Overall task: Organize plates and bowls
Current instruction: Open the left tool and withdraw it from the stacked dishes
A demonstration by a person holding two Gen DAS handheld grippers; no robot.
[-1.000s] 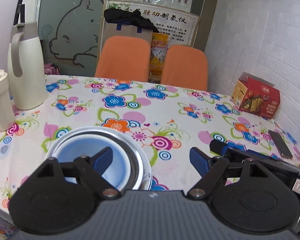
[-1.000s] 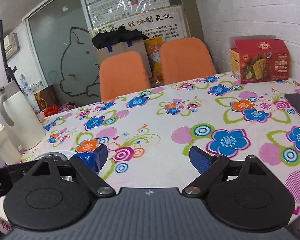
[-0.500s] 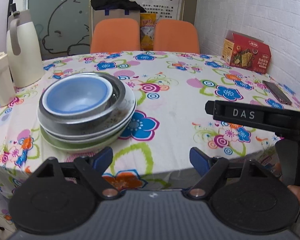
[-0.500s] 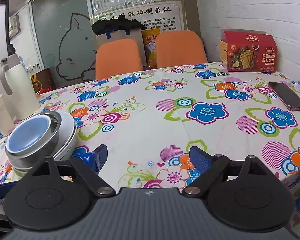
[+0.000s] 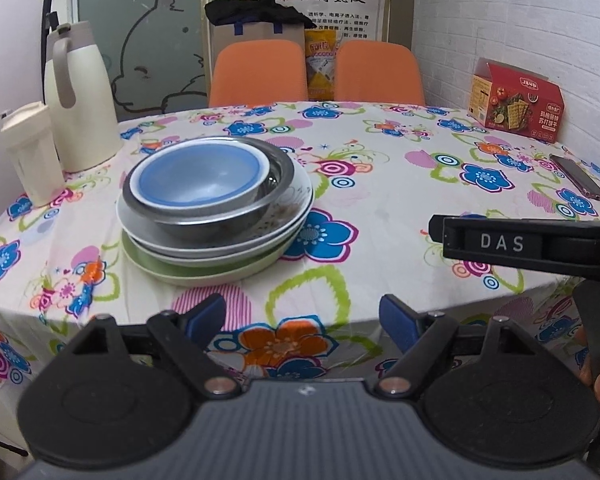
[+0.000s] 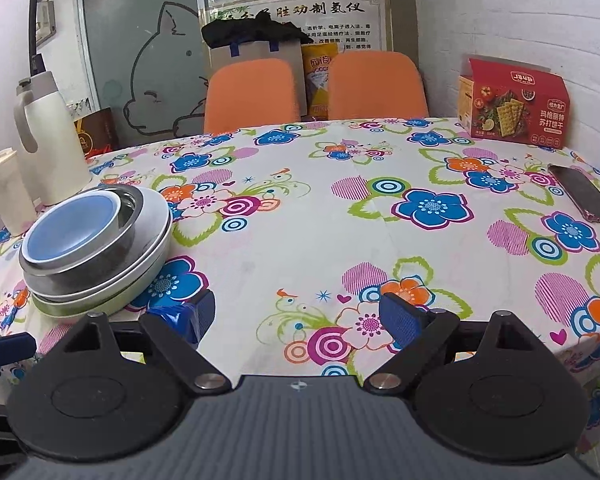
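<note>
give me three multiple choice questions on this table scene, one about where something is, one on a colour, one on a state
1. Where is the red cracker box?
A. beside the thermos
B. far right of the table, by the brick wall
C. on an orange chair

2. What colour is the inside of the top bowl?
A. blue
B. red
C. yellow

3. How are the right gripper jaws?
A. shut on a plate
B. shut on the phone
C. open, holding nothing

Answers: 1 B, the box stands against the white bricks. 2 A, its inside is blue with a white rim. 3 C, the blue pads stand apart over bare tablecloth.
</note>
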